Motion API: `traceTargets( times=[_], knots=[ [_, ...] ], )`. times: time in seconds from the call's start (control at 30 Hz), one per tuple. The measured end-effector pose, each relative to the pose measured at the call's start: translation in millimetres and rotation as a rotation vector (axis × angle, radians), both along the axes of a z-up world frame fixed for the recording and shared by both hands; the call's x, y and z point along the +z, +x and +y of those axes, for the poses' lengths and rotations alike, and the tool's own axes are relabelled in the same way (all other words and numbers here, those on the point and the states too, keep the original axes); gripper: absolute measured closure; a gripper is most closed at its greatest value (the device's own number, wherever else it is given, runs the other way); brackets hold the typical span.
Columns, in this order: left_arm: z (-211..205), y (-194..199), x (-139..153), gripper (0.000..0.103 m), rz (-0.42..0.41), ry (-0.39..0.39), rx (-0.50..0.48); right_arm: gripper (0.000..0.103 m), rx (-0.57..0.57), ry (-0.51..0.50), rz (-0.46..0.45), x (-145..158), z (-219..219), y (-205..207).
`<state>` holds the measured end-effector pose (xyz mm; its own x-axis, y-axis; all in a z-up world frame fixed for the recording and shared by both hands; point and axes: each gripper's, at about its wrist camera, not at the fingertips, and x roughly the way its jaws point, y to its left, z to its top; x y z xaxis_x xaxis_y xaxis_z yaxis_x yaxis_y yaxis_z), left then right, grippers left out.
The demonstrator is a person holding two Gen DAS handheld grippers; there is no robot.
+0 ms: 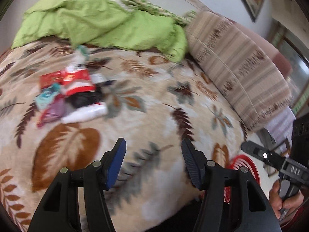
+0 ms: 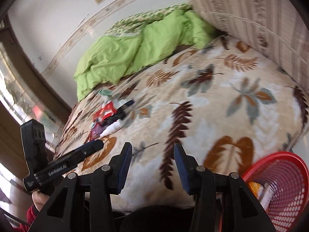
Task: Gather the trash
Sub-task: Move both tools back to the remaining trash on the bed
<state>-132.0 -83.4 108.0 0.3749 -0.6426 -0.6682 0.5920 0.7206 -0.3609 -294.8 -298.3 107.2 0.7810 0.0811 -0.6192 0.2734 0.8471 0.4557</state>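
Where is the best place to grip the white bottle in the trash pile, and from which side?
Probably the middle of the white bottle, coming from above with the left gripper, its jaws wide open. It lies flat on the leaf blanket at the pile's near edge, its near long side free; wrappers crowd the far side.

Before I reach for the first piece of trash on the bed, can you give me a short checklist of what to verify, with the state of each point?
1. Left gripper open and holding nothing: ok.
2. Right gripper open and holding nothing: ok.
3. Trash pile in view on the leaf-patterned blanket: ok.
4. Way from the left gripper to the pile free of other things: ok.
5. Red basket near, beside the bed edge: ok.
6. Single pieces in the pile told apart: cannot tell, the pictures are blurred.
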Motion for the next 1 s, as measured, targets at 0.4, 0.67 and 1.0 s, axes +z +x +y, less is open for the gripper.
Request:
traceTargets(
  times=[0.4,0.67,1.0],
  knots=[
    [81,119,-56,0.043,0.138,0.069,0.428,0.052,0.158,-0.002,0.047,-17,44,85],
    [60,149,-82,0.039,0.17,0.097,0.439,0.052,0.215,0.056,0.089,-35,51,145],
    [81,142,-67,0.066,0.103,0.046,0.443,0.052,0.242,0.102,0.143,-66,61,248]
  ],
)
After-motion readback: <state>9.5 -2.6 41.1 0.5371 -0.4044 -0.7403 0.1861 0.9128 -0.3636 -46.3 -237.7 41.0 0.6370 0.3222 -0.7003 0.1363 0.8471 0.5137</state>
